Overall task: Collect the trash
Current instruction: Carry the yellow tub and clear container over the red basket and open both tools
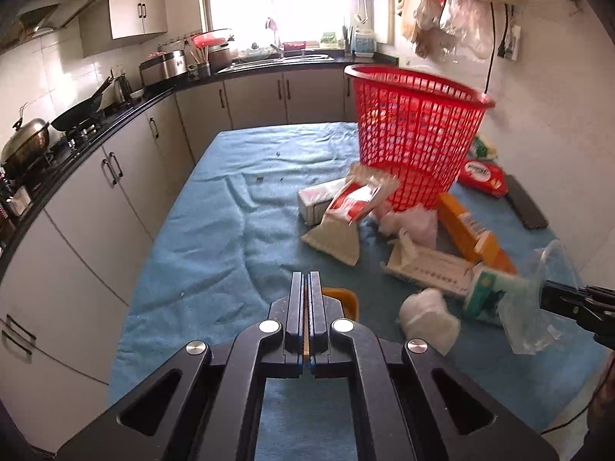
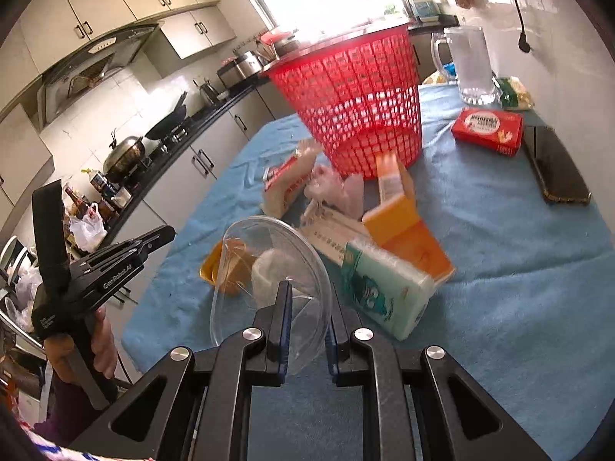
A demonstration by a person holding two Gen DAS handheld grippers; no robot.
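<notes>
The left gripper [image 1: 306, 280] is clenched with its jaws pressed flat together, a thin orange sliver showing in the seam; whether that is a held scrap I cannot tell; just past its tips an orange tray [image 1: 342, 297] lies on the blue cloth [image 1: 215, 230]. The right gripper [image 2: 307, 307] is clamped on a clear plastic lid [image 2: 269, 269], held on edge above the cloth; the left view shows this only from the side, as a glassy blur [image 1: 538, 303] at the right gripper's tips. The red basket [image 1: 415, 134] stands near the far end of the table, with the litter heaped at its foot: a red-and-white wrapper [image 1: 346, 207], crumpled tissue [image 1: 407, 223], an orange box [image 1: 472, 234], a white printed carton [image 1: 426, 269], a green tissue pack [image 2: 384, 292]. Only the right view shows the glass mug [image 2: 469, 65] behind the basket, the dark phone [image 2: 553, 161], and the hand [image 2: 96, 342] gripping the left tool's handle; only the left view shows the sink [image 1: 284, 57] below the window.
</notes>
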